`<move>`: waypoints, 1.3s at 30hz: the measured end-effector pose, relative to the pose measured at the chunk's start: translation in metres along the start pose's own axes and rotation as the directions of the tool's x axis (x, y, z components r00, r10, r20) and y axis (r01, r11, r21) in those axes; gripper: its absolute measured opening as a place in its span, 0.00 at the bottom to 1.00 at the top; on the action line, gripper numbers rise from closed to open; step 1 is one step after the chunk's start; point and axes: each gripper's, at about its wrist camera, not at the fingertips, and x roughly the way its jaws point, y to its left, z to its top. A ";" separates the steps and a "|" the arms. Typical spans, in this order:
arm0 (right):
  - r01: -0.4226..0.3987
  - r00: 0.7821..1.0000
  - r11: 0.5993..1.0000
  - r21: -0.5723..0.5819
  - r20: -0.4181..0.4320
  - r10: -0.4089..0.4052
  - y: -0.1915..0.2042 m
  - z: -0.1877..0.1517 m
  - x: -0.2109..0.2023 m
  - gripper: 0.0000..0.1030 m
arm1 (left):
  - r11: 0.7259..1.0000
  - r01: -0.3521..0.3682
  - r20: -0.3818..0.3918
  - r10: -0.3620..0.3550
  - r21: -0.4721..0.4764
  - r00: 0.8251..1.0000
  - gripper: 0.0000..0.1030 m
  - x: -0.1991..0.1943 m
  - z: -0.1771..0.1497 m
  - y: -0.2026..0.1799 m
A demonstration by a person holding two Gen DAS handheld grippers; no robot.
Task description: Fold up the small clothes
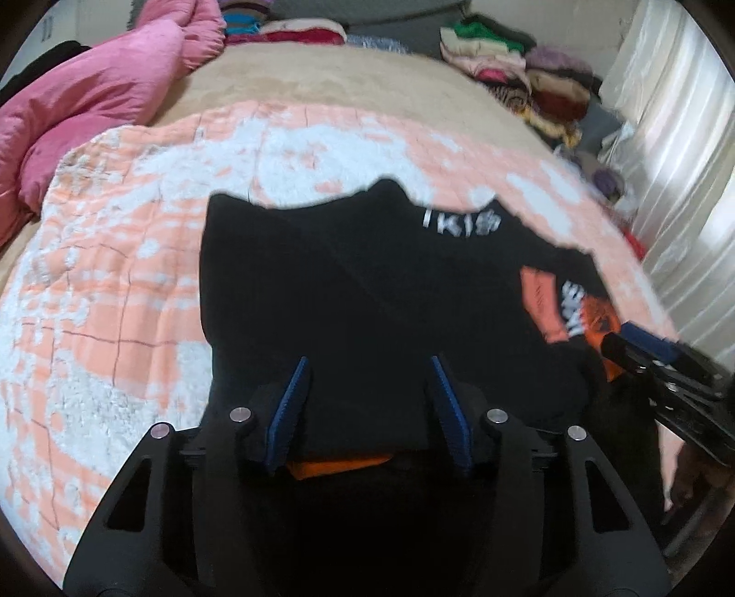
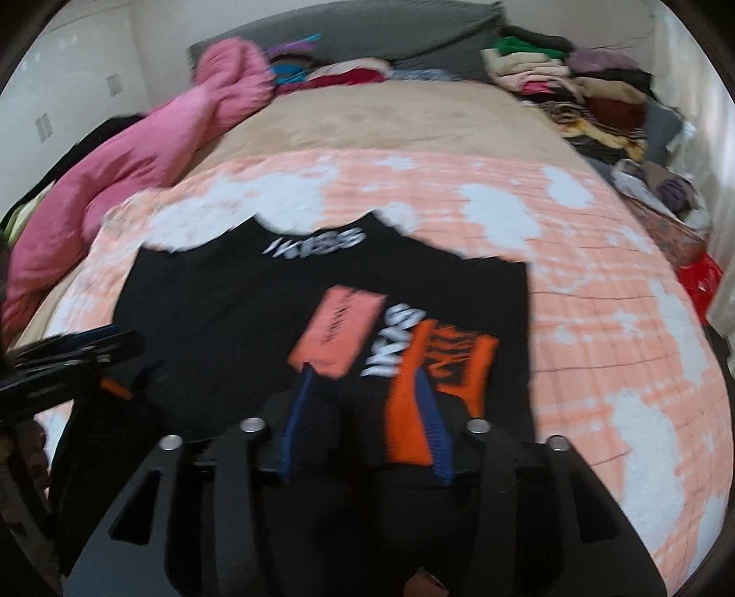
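Observation:
A small black garment [image 1: 367,284] with white lettering and orange patches lies on the peach and white blanket [image 1: 115,284]. My left gripper [image 1: 370,367] is open, its blue pads [image 1: 289,413] spread over the garment's near edge, black cloth between them. My right gripper [image 2: 365,381] is open over the garment [image 2: 220,312] at its orange patches [image 2: 436,367]. The right gripper also shows at the right edge of the left wrist view [image 1: 643,349]. The left gripper shows at the left edge of the right wrist view [image 2: 82,349].
A pink duvet [image 1: 92,105] is bunched at the bed's left. Stacks of folded clothes [image 2: 574,87] stand at the far right by the grey headboard [image 2: 367,36]. A tan sheet [image 2: 390,119] covers the far bed. A red bag [image 2: 700,280] lies at the right.

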 end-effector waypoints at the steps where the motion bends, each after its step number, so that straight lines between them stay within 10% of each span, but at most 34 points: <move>1: -0.007 1.000 1.000 -0.006 -0.014 0.007 0.005 -0.002 0.002 0.45 | 1.000 -0.007 -0.015 0.007 0.001 1.000 0.44 0.004 -0.002 0.002; 22: -0.009 0.999 0.999 0.046 -0.038 0.011 0.007 -0.019 0.014 0.54 | 1.000 -0.011 -0.022 0.011 0.011 1.000 0.44 0.007 -0.012 0.012; 39: 0.004 1.000 0.997 0.080 0.031 -0.006 0.002 -0.023 -0.015 0.92 | 1.000 -0.013 -0.014 0.013 0.010 1.000 0.49 -0.002 -0.014 0.008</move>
